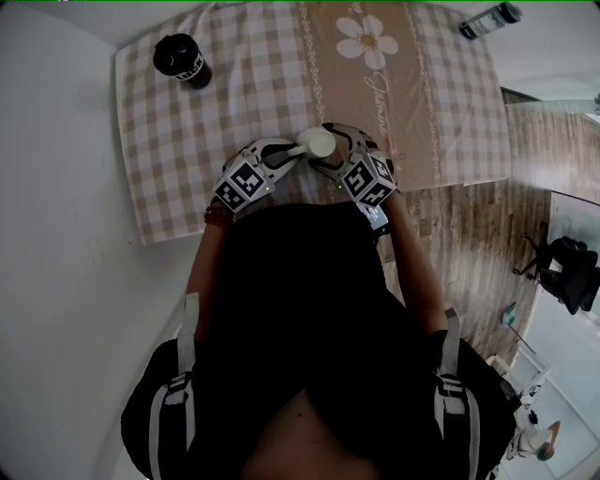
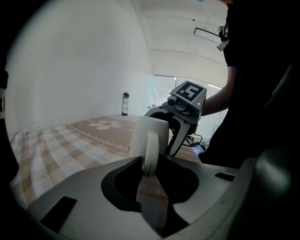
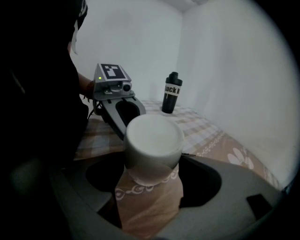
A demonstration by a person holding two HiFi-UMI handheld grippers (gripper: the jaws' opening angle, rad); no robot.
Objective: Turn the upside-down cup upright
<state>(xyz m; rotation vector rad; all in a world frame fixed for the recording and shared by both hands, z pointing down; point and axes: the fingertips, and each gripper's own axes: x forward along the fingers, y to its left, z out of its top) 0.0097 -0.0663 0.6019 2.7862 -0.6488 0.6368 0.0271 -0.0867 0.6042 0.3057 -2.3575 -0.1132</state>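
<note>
Head view: cup (image 1: 320,142) mostly hidden betw. left gripper (image 1: 293,153) & right gripper (image 1: 330,159); only one round end showed. Tablecloth (image 1: 169,159) edge at 6 o'clock lost under person's torso (image 1: 291,309). Script (image 1: 380,94) on cloth too small to read; same for label on clear bottle (image 1: 490,20) at 1 o'clock.

Left gripper view: handle (image 2: 150,152) lower end hidden behind jaws.

Right gripper view: cup rim hidden behind jaws. Black bottle (image 3: 171,93) label wrapped out of sight past first word.

Cup (image 1: 319,143) between your left gripper (image 2: 150,180) and right gripper (image 3: 151,187), near the cloth's (image 1: 281,84) front edge. One bottle (image 1: 183,61) stands far left on it, a second bottle (image 1: 489,21) past its far right corner.
</note>
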